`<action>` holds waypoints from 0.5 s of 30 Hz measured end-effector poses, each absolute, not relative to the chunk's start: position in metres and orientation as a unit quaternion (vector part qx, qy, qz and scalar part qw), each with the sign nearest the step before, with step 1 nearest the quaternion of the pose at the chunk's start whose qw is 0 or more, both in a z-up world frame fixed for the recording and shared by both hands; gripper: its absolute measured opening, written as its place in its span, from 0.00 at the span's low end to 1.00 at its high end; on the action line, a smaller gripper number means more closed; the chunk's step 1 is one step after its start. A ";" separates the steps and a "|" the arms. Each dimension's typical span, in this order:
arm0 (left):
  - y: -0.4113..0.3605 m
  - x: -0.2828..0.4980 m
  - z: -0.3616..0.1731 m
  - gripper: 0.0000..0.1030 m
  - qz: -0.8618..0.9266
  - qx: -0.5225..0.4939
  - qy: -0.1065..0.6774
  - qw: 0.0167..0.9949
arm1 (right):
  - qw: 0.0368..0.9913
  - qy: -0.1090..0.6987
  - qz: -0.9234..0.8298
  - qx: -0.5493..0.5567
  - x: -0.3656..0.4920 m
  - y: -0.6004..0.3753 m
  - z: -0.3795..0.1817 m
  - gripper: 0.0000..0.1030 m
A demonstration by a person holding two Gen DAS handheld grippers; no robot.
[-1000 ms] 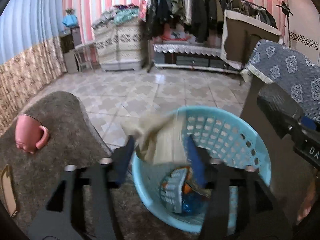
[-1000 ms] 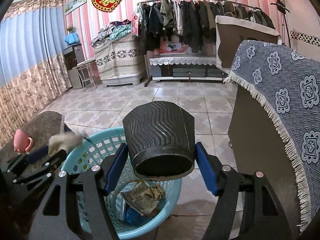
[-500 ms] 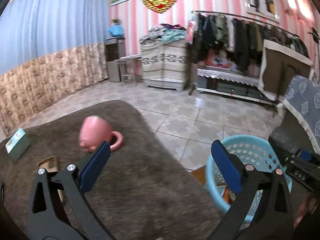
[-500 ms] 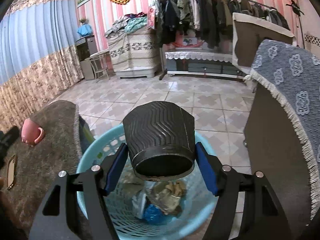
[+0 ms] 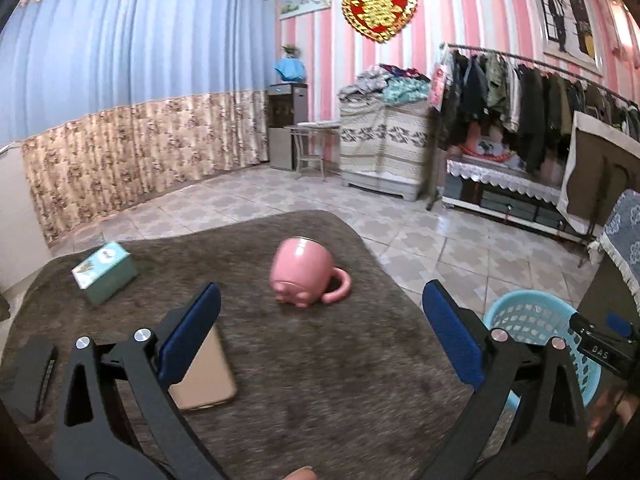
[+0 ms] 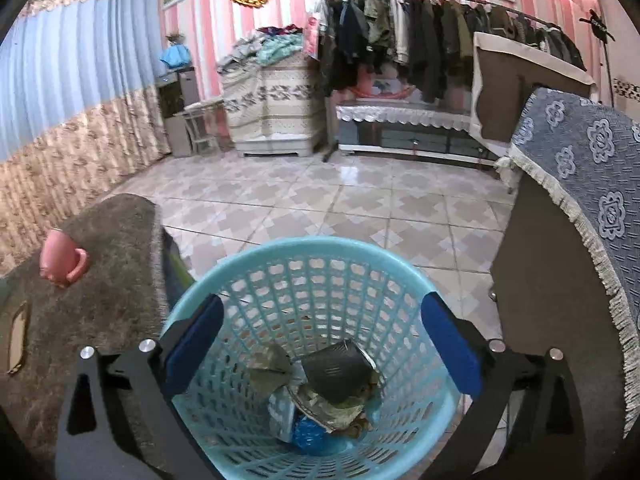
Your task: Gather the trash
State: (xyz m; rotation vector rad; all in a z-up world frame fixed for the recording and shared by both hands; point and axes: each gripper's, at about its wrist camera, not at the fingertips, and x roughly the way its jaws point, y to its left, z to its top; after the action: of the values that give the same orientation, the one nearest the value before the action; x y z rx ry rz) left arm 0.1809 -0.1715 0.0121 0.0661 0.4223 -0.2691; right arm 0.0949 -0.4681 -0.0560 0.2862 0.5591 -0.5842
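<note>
Where right tongs (image 6: 322, 342) gape: black cup (image 6: 336, 370) below, inside basket (image 6: 320, 248).

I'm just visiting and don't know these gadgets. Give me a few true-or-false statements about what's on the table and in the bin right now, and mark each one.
1. The right gripper is clamping a black cup. False: its jaws are open and empty; the black cup lies inside the blue basket.
2. The left gripper is open above the brown table cover. True.
3. The pink mug stands upright. False: it lies tipped over, handle to the right.
4. A teal box sits left of the pink mug. True.
5. The blue basket holds nothing. False: crumpled trash lies at its bottom.
</note>
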 end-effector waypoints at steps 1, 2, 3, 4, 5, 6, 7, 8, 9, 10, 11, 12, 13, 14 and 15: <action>-0.164 0.178 0.015 0.95 -0.129 0.031 0.206 0.970 | 0.913 0.270 -0.274 0.138 0.094 -0.465 -0.053 0.94; -0.156 0.174 0.019 0.95 -0.120 0.030 0.202 0.972 | 0.918 0.266 -0.260 0.137 0.091 -0.459 -0.049 0.94; -0.148 0.170 0.021 0.95 -0.112 0.031 0.199 0.973 | 0.922 0.263 -0.251 0.136 0.088 -0.455 -0.046 0.95; -0.139 0.165 0.025 0.95 -0.104 0.032 0.196 0.974 | 0.925 0.261 -0.243 0.133 0.084 -0.450 -0.043 0.95; -0.132 0.161 0.026 0.95 -0.099 0.032 0.196 0.975 | 0.928 0.260 -0.235 0.128 0.080 -0.443 -0.039 0.96; -0.126 0.157 0.027 0.95 -0.094 0.033 0.196 0.976 | 0.930 0.260 -0.229 0.122 0.077 -0.435 -0.037 0.96; -0.120 0.154 0.028 0.95 -0.089 0.035 0.196 0.976 | 0.932 0.260 -0.224 0.117 0.074 -0.428 -0.034 0.96; -0.112 0.149 0.029 0.95 -0.084 0.036 0.197 0.976 | 0.936 0.259 -0.213 0.109 0.070 -0.416 -0.030 0.96; -0.105 0.146 0.029 0.95 -0.079 0.037 0.198 0.976 | 0.939 0.255 -0.207 0.104 0.067 -0.410 -0.027 0.96; -0.097 0.142 0.029 0.95 -0.073 0.038 0.198 0.977 | 0.942 0.250 -0.202 0.097 0.065 -0.402 -0.023 0.96; -0.089 0.137 0.028 0.95 -0.067 0.040 0.199 0.977 | 0.945 0.243 -0.199 0.090 0.062 -0.391 -0.016 0.96; -0.082 0.133 0.027 0.95 -0.060 0.043 0.199 0.977 | 0.947 0.238 -0.197 0.089 0.060 -0.384 -0.012 0.96; -0.076 0.129 0.026 0.95 -0.054 0.045 0.200 0.977 | 0.949 0.231 -0.193 0.093 0.058 -0.377 -0.008 0.96; -0.068 0.123 0.024 0.95 -0.047 0.048 0.203 0.977 | 0.952 0.224 -0.183 0.102 0.053 -0.368 -0.004 0.96; -0.062 0.120 0.022 0.95 -0.044 0.048 0.204 0.977 | 0.954 0.220 -0.176 0.107 0.050 -0.361 -0.003 0.96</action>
State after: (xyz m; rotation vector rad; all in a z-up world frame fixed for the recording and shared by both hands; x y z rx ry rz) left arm 0.1200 -0.0623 0.0217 0.0975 0.4115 -0.0883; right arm 0.0497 -0.3606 -0.0034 0.2170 0.4460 -0.3575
